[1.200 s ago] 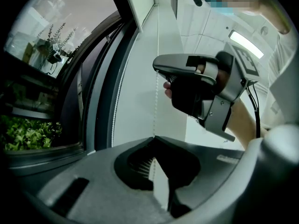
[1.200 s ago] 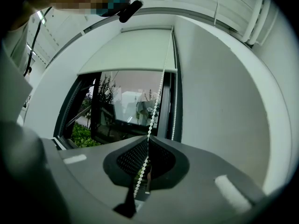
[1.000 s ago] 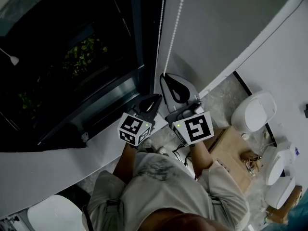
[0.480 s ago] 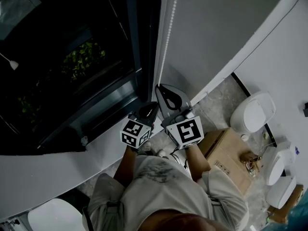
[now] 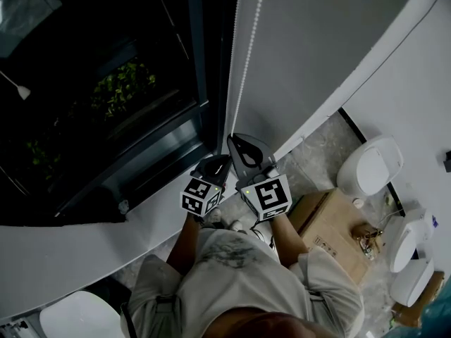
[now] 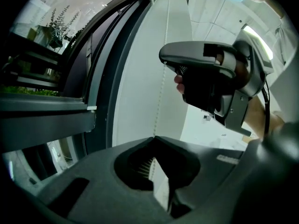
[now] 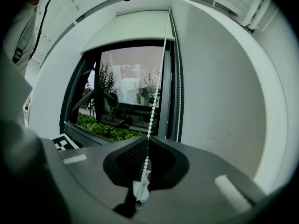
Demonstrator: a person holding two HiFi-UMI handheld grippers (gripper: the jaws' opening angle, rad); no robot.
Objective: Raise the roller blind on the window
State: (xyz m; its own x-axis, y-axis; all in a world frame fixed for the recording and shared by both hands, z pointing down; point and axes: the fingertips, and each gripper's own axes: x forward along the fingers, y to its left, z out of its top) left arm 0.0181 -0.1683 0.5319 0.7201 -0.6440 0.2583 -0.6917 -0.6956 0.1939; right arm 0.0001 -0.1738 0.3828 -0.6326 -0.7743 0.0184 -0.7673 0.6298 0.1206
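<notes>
Fingers (image 7: 187, 164) of left gripper (image 6: 154, 138) and right gripper (image 7: 146, 139) pinch the bead chain (image 7: 156, 87), apparently mid-pull; next, regrip nearer frame top

No words, brand names or numbers legible anywhere. Left cube (image 5: 203, 196) and right cube (image 5: 268, 197): black-and-white square code patterns on their faces, machine markers only, no characters to read. Box (image 5: 331, 220) on the floor: small label (image 5: 320, 242) near one edge, print too small to make out.
</notes>
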